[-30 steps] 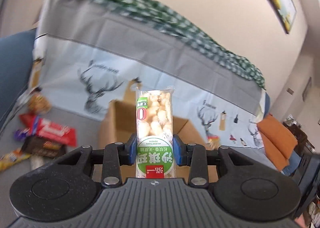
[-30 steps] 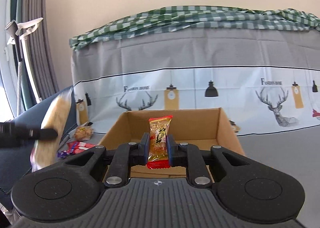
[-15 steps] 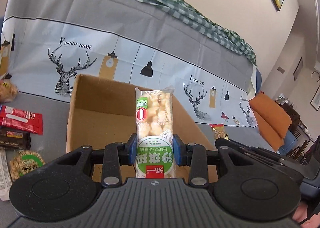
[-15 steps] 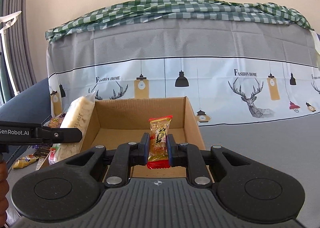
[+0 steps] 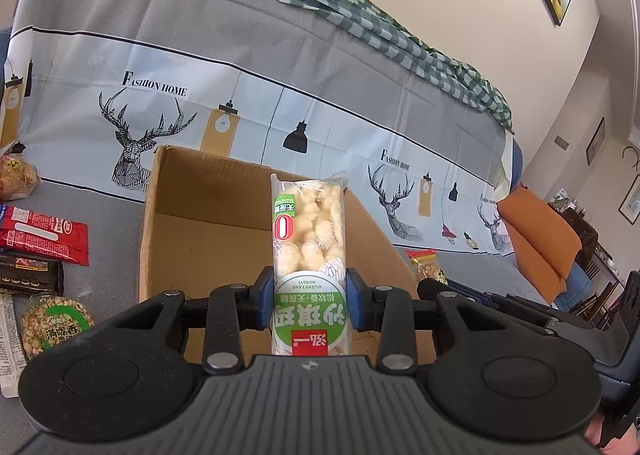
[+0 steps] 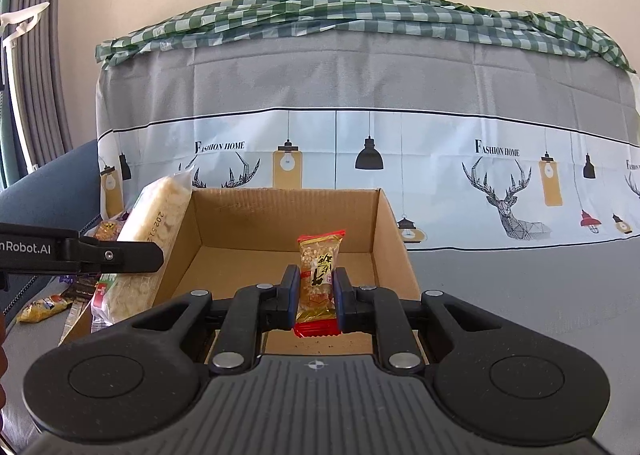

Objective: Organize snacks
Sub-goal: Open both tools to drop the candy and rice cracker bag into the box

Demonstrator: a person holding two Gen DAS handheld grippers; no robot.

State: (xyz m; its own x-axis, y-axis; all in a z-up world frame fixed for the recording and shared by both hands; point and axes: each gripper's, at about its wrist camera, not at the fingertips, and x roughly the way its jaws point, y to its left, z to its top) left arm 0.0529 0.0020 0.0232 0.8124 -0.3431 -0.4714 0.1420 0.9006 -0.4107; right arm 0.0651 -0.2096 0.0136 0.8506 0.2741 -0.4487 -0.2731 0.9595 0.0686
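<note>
Now, largest first.
Box: open cardboard box (image 6: 288,215) on grey cloth, at 12 o'clock of both grippers.
Left gripper (image 5: 310,303): clamped on tall puffed-snack pack (image 5: 308,239), upright over box.
Right gripper (image 6: 316,295): clamped on small red candy packet (image 6: 319,275), upright over box.
Loose snacks: red packet (image 5: 44,233) at 9 o'clock of box.

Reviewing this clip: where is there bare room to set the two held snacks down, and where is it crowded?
The cardboard box floor shows bare between its walls, ahead of both held packs: the tall puffed snack in the left gripper and the small orange candy in the right gripper. Grey surface right of the box is bare too. Left of the box, loose snack packets crowd it.
</note>
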